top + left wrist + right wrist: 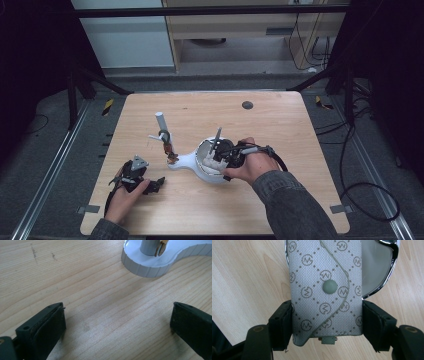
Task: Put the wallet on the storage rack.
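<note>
Grey monogrammed pouch (325, 290) sits clenched in my right tool (327, 322), long axis running straight ahead over the mirrored dish (384, 272); left tool (117, 322) rests released, farther away.

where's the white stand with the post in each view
High view: the white stand lies at table centre, its wide end at the right claw.
Left gripper view: top right, its ribbed small round end with the grey post.
Right gripper view: cannot tell; the chrome-rimmed piece behind the patterned pouch may belong to it.
Shared landmark: the wood-grain tabletop.
</note>
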{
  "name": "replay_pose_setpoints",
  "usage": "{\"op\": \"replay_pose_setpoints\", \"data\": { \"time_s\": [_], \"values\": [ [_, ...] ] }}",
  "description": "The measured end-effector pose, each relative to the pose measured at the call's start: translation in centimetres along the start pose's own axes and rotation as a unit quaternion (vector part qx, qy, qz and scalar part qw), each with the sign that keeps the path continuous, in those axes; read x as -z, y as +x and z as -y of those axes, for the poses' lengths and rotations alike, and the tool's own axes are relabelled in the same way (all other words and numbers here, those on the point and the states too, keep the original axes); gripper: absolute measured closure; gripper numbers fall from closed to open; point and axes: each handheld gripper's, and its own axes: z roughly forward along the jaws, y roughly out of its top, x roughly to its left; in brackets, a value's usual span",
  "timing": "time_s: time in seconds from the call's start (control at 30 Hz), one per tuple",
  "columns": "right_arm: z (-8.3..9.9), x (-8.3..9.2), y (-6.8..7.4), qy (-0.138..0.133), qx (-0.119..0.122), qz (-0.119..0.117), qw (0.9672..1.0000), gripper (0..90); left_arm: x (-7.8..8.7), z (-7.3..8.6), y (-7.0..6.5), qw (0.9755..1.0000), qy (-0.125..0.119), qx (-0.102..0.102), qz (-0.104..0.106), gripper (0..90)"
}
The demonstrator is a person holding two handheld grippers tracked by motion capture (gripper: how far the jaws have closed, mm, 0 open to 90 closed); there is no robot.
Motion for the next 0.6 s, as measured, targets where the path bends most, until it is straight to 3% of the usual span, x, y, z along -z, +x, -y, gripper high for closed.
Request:
{"op": "replay_pose_setpoints", "data": {
  "time_s": [0.6],
  "values": [
    [-0.16, -0.34, -0.34, 0.005, 0.001, -0.003, 1.0000, 31.5, 0.00, 0.00, -0.01, 1.0000, 0.000, 0.000, 0.000, 0.0]
  ]
}}
